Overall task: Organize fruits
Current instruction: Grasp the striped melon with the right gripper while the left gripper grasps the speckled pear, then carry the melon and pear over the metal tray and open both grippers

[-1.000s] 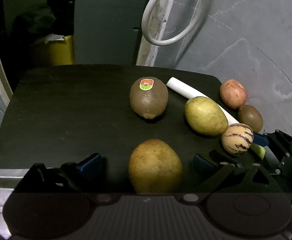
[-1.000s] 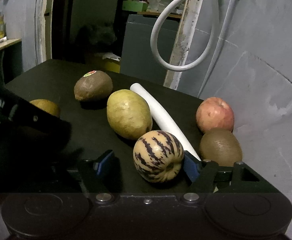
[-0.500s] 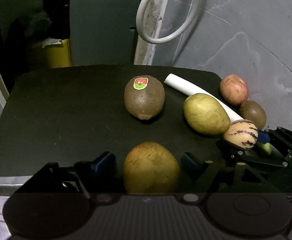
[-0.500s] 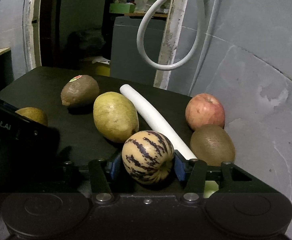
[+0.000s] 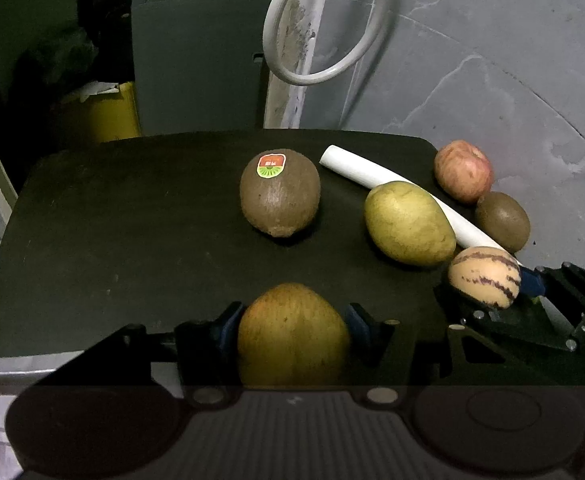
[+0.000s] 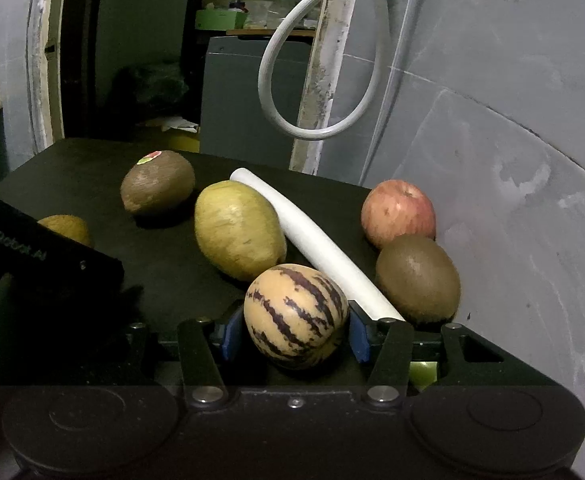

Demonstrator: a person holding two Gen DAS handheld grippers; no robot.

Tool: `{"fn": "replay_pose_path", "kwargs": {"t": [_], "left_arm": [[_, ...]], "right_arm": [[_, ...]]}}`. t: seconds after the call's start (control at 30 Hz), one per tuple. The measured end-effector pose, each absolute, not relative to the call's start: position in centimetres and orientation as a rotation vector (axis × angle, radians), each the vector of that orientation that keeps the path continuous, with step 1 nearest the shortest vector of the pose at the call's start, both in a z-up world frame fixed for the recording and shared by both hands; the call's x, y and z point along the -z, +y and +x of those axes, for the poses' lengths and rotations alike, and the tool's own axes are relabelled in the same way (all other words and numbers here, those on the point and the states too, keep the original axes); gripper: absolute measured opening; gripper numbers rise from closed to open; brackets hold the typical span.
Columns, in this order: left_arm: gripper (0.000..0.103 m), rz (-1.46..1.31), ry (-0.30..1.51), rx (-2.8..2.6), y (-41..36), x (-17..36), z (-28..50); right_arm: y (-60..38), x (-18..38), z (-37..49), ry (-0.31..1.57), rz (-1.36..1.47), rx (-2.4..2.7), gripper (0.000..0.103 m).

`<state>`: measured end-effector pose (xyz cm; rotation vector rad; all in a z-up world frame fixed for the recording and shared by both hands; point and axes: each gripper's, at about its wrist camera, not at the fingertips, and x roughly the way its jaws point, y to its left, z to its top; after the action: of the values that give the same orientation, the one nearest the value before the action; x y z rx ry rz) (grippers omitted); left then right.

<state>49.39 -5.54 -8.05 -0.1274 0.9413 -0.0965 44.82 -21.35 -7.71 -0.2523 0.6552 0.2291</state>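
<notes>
Black bench [image 5: 132, 240] carries all the fruits, none sorted yet. The left claw [image 5: 292, 322] has just closed on the golden-brown pear [image 5: 292, 332], and the right claw [image 6: 294, 332] on the striped melon [image 6: 294, 316]. Both fruits rest on the bench near its front edge; lifting and placing them is left, I think.

Russet fruit's [image 5: 292, 332] underside — hidden, white tube's [image 6: 316, 240] end — covered

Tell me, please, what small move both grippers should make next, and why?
Probably lift both straight up a little. The left gripper, whose jaws have just been closing, has its pads on the yellow-brown fruit; the right gripper clamps the striped melon. Both fruits appear to rest on the black tabletop.
</notes>
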Motion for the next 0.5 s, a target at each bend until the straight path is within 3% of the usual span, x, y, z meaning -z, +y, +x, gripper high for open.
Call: {"fn": "replay_pose_path", "kwargs": {"t": [0.5], "left_arm": [[0.059,-0.166,0.977,0.139,-5.1,7.1,46.6]], "right_arm": [[-20.0,7.2,40.9,0.674,-0.221,-0.225,0.053]]}}
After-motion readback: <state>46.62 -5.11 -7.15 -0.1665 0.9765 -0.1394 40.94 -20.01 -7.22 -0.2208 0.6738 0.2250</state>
